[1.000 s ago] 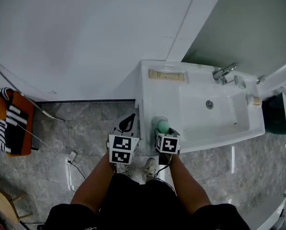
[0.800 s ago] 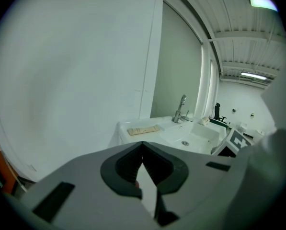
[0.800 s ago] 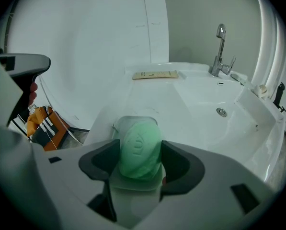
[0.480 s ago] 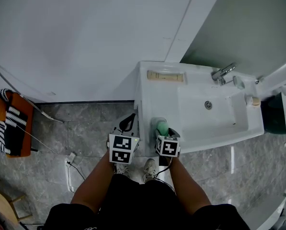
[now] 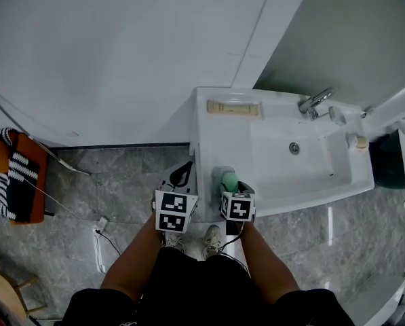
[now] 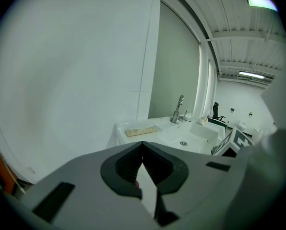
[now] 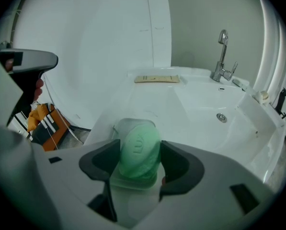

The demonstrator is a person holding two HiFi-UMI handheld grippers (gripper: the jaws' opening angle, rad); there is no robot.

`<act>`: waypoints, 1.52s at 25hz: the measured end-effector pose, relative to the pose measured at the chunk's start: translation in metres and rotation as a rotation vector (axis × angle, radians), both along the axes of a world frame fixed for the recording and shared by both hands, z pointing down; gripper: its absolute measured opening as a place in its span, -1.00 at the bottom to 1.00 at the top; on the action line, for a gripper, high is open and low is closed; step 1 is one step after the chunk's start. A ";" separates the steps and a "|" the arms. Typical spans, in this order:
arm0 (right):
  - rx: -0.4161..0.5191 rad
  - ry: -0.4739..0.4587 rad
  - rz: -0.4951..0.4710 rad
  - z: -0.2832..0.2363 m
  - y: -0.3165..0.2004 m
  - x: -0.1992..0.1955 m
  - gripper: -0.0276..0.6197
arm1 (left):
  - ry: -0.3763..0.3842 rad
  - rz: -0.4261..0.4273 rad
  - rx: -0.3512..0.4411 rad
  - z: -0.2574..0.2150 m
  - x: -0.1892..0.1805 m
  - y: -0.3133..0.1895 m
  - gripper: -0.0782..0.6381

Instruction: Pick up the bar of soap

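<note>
A green bar of soap (image 7: 139,150) lies on a translucent dish (image 7: 133,182) at the near left corner of the white sink (image 5: 205,138). My right gripper (image 7: 140,152) is shut on the soap, one black pad pressing each side. In the head view the soap (image 5: 228,180) shows just ahead of the right gripper (image 5: 228,186) and its marker cube. My left gripper (image 5: 180,176) hangs over the floor just left of the sink, its jaws (image 6: 143,147) shut with nothing between them.
A chrome faucet (image 5: 315,102) stands at the basin's back and a drain (image 5: 294,148) sits in its middle. A flat beige packet (image 5: 233,107) lies on the back left ledge. An orange and striped bag (image 5: 12,175) and a white cable (image 5: 100,231) lie on the grey floor.
The head view has shifted slightly. The right gripper has stayed round the soap at the sink's corner, and the left gripper has not moved.
</note>
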State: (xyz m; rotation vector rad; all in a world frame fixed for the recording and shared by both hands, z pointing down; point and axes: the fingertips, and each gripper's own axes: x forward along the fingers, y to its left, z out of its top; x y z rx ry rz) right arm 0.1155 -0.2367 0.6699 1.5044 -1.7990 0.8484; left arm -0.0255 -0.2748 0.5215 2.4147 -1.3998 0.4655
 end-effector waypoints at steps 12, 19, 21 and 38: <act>-0.112 0.028 -0.020 0.011 0.004 -0.003 -0.05 | -0.001 -0.001 -0.003 0.001 -0.001 0.000 -0.79; -0.110 0.035 -0.025 0.011 0.002 -0.001 -0.03 | 0.002 -0.002 -0.003 0.002 0.000 -0.004 -0.79; -0.094 0.035 -0.028 0.011 0.002 -0.001 -0.03 | 0.002 0.001 -0.002 0.002 0.001 -0.004 -0.79; 0.033 -0.031 0.008 -0.008 0.002 0.001 -0.03 | -0.008 0.014 0.018 -0.007 0.004 0.004 -0.79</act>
